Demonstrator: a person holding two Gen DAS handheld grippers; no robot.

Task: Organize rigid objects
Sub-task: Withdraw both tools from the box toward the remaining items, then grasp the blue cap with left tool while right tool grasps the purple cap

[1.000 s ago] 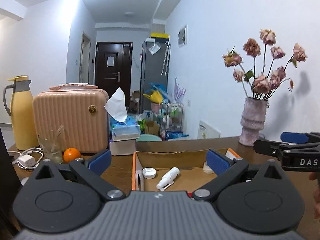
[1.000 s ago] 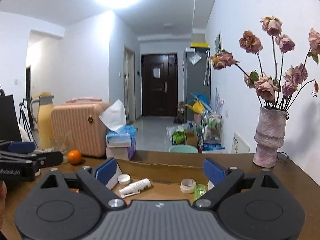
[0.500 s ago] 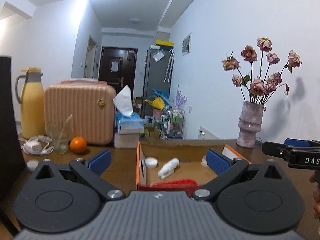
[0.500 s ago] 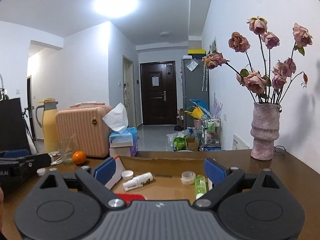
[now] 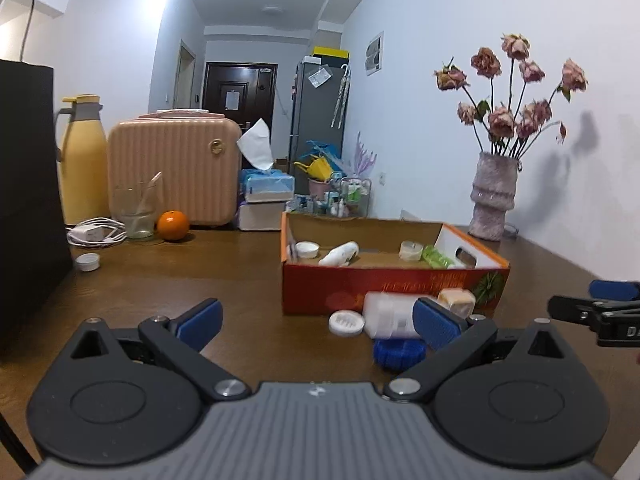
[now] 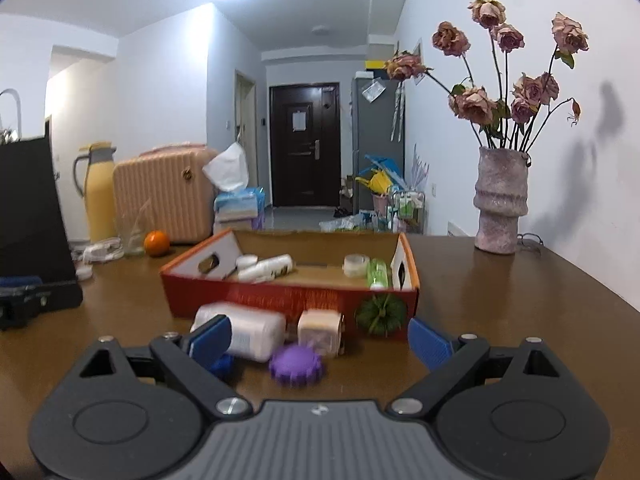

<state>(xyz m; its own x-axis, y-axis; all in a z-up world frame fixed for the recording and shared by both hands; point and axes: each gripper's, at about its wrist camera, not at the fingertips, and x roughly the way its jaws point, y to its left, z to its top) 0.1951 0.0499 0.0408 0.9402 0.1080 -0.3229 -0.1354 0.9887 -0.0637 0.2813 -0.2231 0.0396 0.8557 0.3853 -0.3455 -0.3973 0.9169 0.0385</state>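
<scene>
Both grippers are held open and empty, low over the near part of the table. The left gripper is aimed at the near wall of the box; the right gripper is aimed at the loose items lying in front of that wall.

Between the right gripper's fingers a purple cap is seen nearest, with a white bottle lying on its side to the left and a small beige block just beside it, near the box wall. A blue cap and a white lid lie near the bottle. Another white lid lies well apart at the far left.

Inside the box a white jar, a white tube, a tape roll and a green bottle are already placed. The task is judged partly done: four items are boxed, and at least five loose ones are left in front of the box.

Compared with a second ago, both grippers have been drawn back and lowered: then only the box interior was seen between the fingers, whereas now the red front wall and the loose items before it are in view. The boxed items appear unmoved, and both grippers remain open.
</scene>
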